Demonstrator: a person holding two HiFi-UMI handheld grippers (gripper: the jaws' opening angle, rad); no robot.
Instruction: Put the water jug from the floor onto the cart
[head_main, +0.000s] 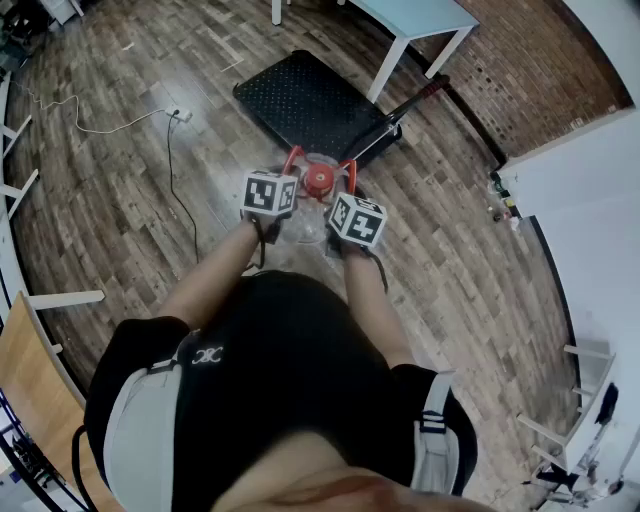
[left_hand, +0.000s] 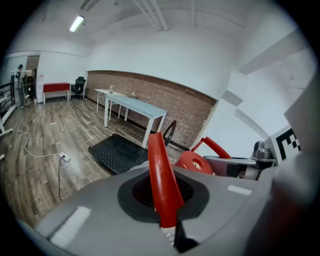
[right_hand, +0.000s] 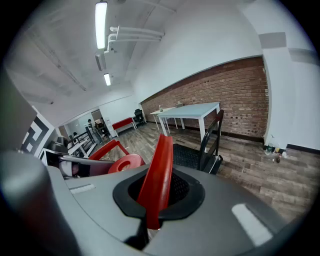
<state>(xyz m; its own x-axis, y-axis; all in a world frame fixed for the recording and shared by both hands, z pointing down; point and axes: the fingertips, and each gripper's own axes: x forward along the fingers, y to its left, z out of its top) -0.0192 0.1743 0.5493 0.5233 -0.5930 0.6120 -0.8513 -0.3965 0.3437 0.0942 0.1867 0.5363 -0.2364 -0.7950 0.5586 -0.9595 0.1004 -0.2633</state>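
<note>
A wooden floor (head_main: 120, 150) fills the room, with a brick wall (head_main: 540, 70) along one side and a light-topped table (head_main: 415, 20) standing near it. The cart (head_main: 300, 100) is a low black platform parked in front of that table, its surface bare and its push bar (head_main: 415, 100) leaning off to the person's right. The water jug (head_main: 312, 222) sits directly in front of the person, just short of the cart's near edge and not on it. Its clear body is mostly hidden between the two marker cubes, so it may be raised off the floor or resting on it; I cannot tell which. The left gripper (left_hand: 165, 200) is clamped on the jug's left red handle (left_hand: 160, 175), which stands upright through the closed jaws. The right gripper (right_hand: 155, 200) is likewise clamped on the right red handle (right_hand: 157, 175). The two grippers are close together, one on each side of the jug's neck. Between them is the round red cap (head_main: 318, 180) on top of the jug. Off to the person's left, a white power strip (head_main: 178, 115) lies on the floor with its cord trailing away.
</note>
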